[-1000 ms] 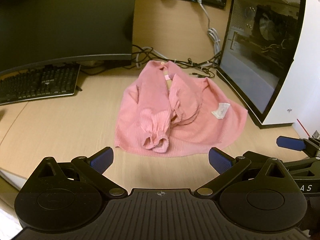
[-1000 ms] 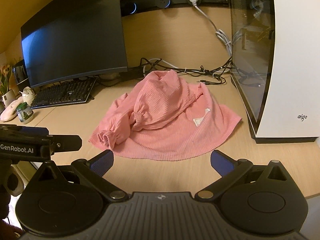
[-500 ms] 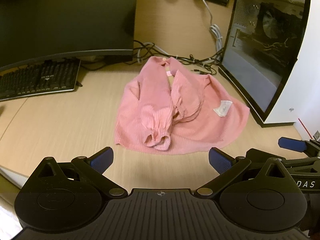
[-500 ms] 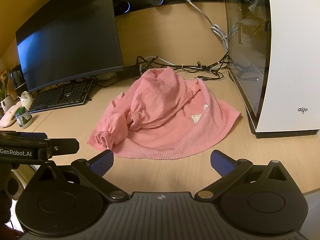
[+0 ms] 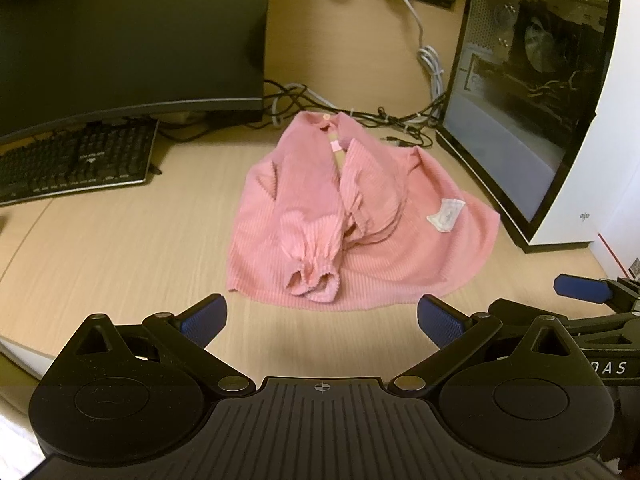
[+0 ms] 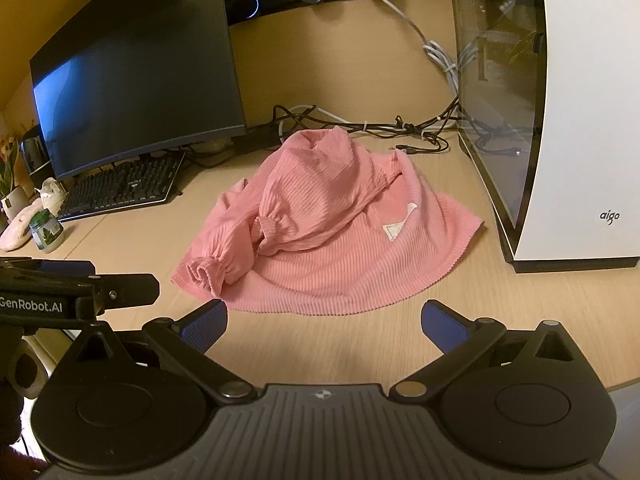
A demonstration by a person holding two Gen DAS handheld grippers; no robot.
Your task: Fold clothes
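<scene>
A pink ribbed garment (image 5: 360,220) (image 6: 332,224) lies rumpled in the middle of the wooden desk, both sleeves bunched over its front and a white label (image 5: 445,216) showing on the right side. My left gripper (image 5: 320,318) hovers open just short of the hem, nothing between its blue pads. My right gripper (image 6: 324,320) is also open and empty, close to the near edge of the cloth. Each gripper shows at the side of the other's view.
A dark monitor (image 5: 120,32) and black keyboard (image 5: 76,156) stand at the left. A white computer case (image 6: 568,100) with a glass side stands at the right. Tangled cables (image 6: 360,124) lie behind the garment. A small jar (image 6: 47,230) sits far left.
Both grippers have pulled back and risen slightly, so the garment sits a little farther off in each view. The garment itself has not moved.
</scene>
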